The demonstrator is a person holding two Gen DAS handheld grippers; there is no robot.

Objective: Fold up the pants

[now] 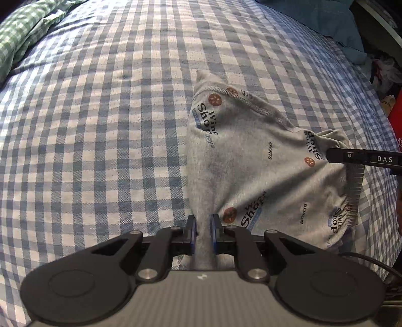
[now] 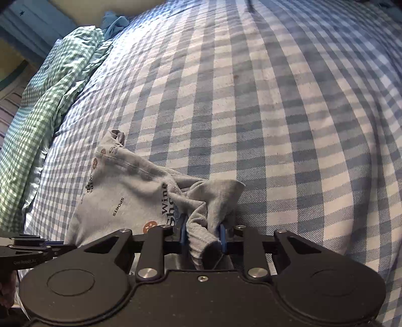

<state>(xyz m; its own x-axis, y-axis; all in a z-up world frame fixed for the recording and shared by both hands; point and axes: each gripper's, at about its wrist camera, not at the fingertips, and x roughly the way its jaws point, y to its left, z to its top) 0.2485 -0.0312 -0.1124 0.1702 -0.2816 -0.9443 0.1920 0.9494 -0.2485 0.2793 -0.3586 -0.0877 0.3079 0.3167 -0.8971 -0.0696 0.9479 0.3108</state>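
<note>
Small grey pants point(image 1: 253, 161) printed with dark lettering and orange balls lie bunched on a blue-and-white checked bedsheet point(image 1: 100, 125). My left gripper point(image 1: 203, 226) is shut on a pinched fold at the pants' near left edge. In the right wrist view the same pants point(image 2: 125, 198) lie at lower left, and my right gripper point(image 2: 203, 235) is shut on a crumpled wad of their grey fabric. The right gripper's black finger point(image 1: 364, 158) reaches in from the right edge of the left wrist view, at the waistband side. The left gripper's black body point(image 2: 27, 251) shows at the far left.
A green checked quilt point(image 2: 50, 100) is rolled along the far left of the bed. Dark teal cloth point(image 1: 326, 22) lies at the top right corner, with red and mixed items point(image 1: 394, 113) past the bed's right edge. The checked sheet stretches wide beyond the pants.
</note>
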